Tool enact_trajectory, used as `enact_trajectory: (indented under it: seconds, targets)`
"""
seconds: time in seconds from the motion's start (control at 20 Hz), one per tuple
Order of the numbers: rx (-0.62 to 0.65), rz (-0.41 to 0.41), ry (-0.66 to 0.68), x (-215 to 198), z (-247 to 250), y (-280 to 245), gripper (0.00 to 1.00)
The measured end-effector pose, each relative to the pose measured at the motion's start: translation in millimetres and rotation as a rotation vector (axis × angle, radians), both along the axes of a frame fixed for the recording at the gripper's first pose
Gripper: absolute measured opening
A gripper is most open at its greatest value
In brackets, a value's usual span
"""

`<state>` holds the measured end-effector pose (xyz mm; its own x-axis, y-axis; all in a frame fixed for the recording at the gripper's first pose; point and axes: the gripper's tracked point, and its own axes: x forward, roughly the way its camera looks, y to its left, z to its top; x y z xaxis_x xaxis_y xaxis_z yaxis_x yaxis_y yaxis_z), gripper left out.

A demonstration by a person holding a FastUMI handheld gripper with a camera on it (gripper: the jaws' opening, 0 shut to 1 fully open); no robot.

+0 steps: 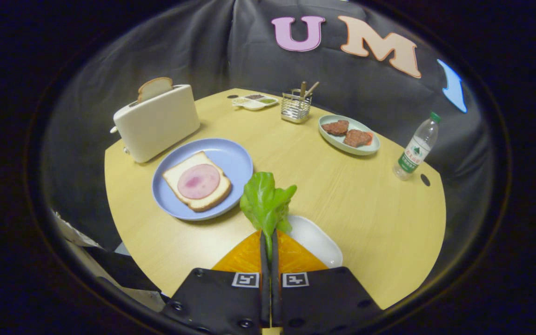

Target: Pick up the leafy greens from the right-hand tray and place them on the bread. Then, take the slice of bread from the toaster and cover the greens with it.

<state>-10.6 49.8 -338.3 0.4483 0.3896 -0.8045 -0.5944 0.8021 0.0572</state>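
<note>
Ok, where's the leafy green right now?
Pinched in the shut tool, the leafy green stands above the white tray, just right of the blue plate.

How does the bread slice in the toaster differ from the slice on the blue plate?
The bread slice in the toaster stands upright, half hidden in the slot; the slice on the blue plate lies flat in full view. The toaster slice is bare; the plate slice carries a round pink ham piece. Both have pale crumb and a tan crust. The tool is shut on the leafy greens.
</note>
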Motion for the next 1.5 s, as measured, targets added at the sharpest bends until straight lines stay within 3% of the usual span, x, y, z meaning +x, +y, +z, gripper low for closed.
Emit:
enact_trajectory:
  seconds: [0.35,0.85,1.5]
  targets:
    - [0.013,0.013,-0.026,2,18,35,0.04]
    - [0.030,0.107,-0.029,2,28,100,0.08]
    - [0.036,0.172,0.021,-3,12,159,0.08]
